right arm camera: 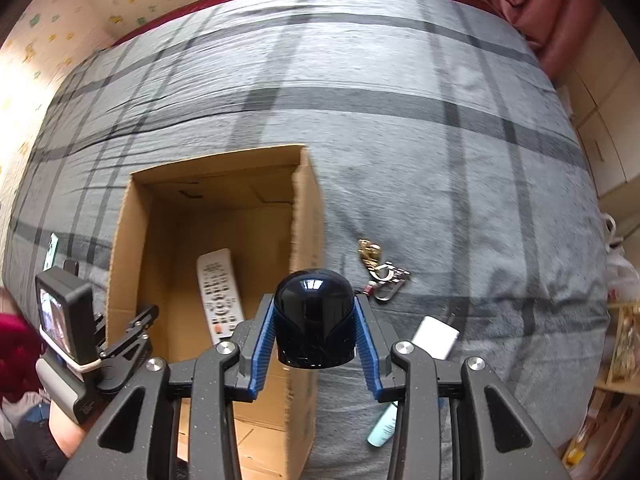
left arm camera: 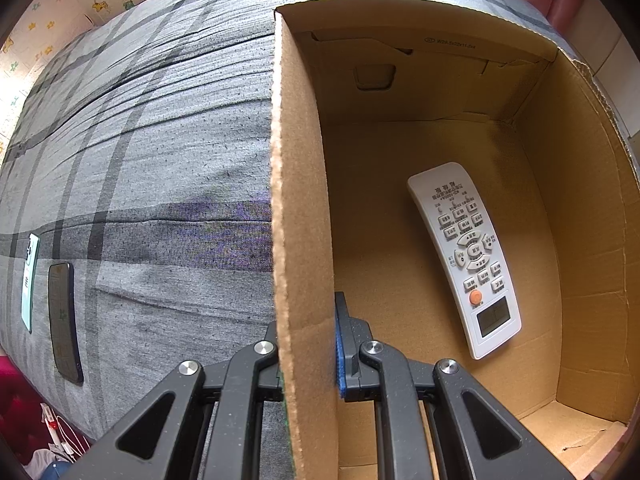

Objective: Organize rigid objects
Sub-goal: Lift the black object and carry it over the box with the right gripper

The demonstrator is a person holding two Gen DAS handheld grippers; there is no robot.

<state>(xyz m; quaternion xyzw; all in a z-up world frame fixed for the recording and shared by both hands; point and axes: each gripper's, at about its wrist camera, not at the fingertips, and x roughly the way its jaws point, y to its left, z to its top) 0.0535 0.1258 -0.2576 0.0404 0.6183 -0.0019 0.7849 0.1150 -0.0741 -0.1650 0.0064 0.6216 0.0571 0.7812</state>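
One grey plaid bedspread (right arm camera: 400, 128) (wrinkled), star-patterned wallpaper (right arm camera: 132, 0) behind.

Home bedroom. A bed (right arm camera: 400, 120) under a grey plaid cover filled both views; star-patterned wallpaper (right arm camera: 132, 4) ran behind it, a pink curtain (right arm camera: 540, 12) hung at one corner, pale cabinets (right arm camera: 604, 136) stood alongside.

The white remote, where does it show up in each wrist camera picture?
Left wrist view: the white remote lies on the floor of the cardboard box, right of centre, display end nearest the camera.
Right wrist view: the white remote lies inside the box, lower left of centre.
Shared landmark: the box wall gripped by the left tool.
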